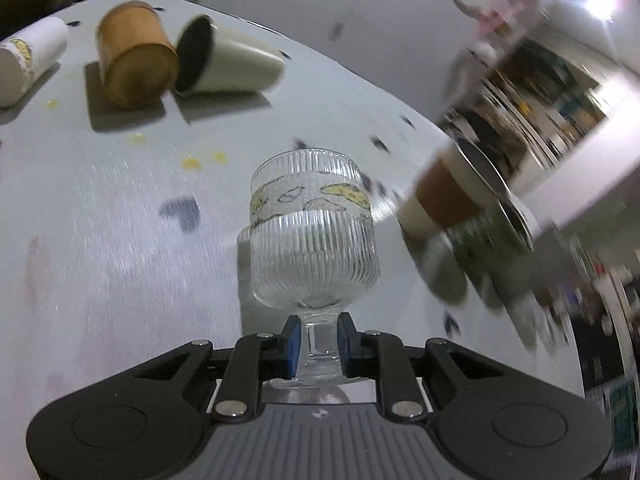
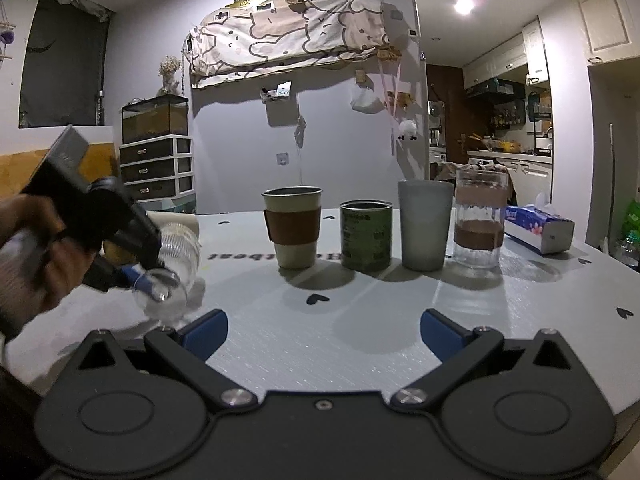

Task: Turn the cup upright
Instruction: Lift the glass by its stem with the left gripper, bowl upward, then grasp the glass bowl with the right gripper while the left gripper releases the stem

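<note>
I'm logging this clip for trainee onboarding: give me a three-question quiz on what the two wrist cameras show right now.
1. True or false: the right gripper holds a cup.
2. Which part of the ribbed glass goblet does the left gripper pinch? A) rim B) stem C) bowl
3. Fill in: in the left wrist view, the brown cup and the cream tumbler lie on their ____.

Key: 1 false, its jaws are wide apart with nothing between; 2 B; 3 sides.

Dim ceiling-lit room, motion-blurred left view, fisheye-warped edges
</note>
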A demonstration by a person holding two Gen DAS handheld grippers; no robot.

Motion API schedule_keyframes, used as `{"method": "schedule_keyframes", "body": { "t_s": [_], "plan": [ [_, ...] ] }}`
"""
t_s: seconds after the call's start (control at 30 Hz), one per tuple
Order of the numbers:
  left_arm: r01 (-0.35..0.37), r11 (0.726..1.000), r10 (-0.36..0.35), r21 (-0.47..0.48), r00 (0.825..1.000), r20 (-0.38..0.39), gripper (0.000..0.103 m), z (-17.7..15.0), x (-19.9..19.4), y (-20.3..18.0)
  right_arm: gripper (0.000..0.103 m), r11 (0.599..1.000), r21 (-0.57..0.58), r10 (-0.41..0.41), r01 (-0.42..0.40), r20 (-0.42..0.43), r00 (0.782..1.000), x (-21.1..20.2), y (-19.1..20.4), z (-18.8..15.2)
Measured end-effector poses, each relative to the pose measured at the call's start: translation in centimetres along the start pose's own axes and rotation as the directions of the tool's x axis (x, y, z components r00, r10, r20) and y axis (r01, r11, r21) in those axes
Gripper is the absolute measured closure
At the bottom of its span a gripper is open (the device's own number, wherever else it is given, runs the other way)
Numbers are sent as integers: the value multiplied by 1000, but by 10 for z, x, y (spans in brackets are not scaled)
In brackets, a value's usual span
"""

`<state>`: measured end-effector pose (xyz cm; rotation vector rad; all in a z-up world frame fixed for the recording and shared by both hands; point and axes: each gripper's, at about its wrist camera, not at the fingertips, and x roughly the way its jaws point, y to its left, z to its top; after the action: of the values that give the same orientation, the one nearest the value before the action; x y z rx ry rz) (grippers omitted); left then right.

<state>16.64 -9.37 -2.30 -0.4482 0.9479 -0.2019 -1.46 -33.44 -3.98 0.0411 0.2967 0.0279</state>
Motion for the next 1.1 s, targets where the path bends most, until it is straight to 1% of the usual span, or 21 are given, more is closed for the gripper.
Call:
{"method": "schedule_keyframes", "body": {
  "t_s": [0.1, 0.2, 0.37, 0.47, 0.53, 0.6, 0.67, 0.73, 0.77, 0.83, 0.9, 0.93, 1.03, 1.1],
  "plan": [
    [46, 996, -43, 76, 998, -47, 82, -20, -9, -5, 0, 1000, 1, 1, -1, 2, 1000, -2, 1, 2],
    [87, 985, -73, 150, 993, -94, 82, -39, -16, -12, 0, 1000, 5, -4, 4, 6, 1000, -5, 1, 5],
    [145, 963, -111, 228, 982, -156, 82, -59, -21, -22, 0, 999, 48, 18, -18, -2, 1000, -6, -3, 12],
    [171, 954, -129, 247, 975, -179, 81, -68, -24, -25, 0, 988, 147, 63, -54, -57, 996, 2, -11, 19],
    [188, 949, -144, 252, 973, -183, 79, -74, -27, -21, 0, 965, 241, 138, -108, -114, 984, 14, -19, 26],
    [195, 946, -151, 257, 972, -181, 79, -76, -27, -21, 0, 928, 345, 217, -142, -187, 958, 32, -26, 34],
    [198, 947, -154, 252, 971, -183, 78, -77, -30, -18, 0, 877, 447, 314, -173, -262, 913, 55, -30, 42],
    [200, 947, -156, 251, 970, -184, 78, -77, -30, -17, 0, 814, 553, 418, -181, -339, 843, 83, -31, 48],
    [200, 947, -156, 252, 971, -183, 78, -76, -30, -17, 0, 788, 590, 457, -176, -369, 810, 95, -29, 50],
    [201, 946, -158, 253, 971, -180, 78, -77, -31, -17, 0, 741, 657, 518, -137, -430, 740, 121, -25, 51],
    [203, 946, -161, 252, 971, -179, 78, -77, -31, -15, 0, 723, 683, 544, -105, -470, 695, 138, -19, 51],
    [203, 946, -161, 254, 971, -178, 78, -77, -31, -15, 0, 722, 685, 550, -96, -485, 680, 145, -16, 52],
    [202, 944, -159, 259, 971, -176, 78, -77, -31, -16, 0, 740, 668, 544, -75, -530, 650, 160, -5, 54],
    [199, 943, -156, 266, 972, -174, 78, -77, -31, -17, 4, 757, 651, 537, -61, -565, 627, 169, 3, 55]
  ]
}}
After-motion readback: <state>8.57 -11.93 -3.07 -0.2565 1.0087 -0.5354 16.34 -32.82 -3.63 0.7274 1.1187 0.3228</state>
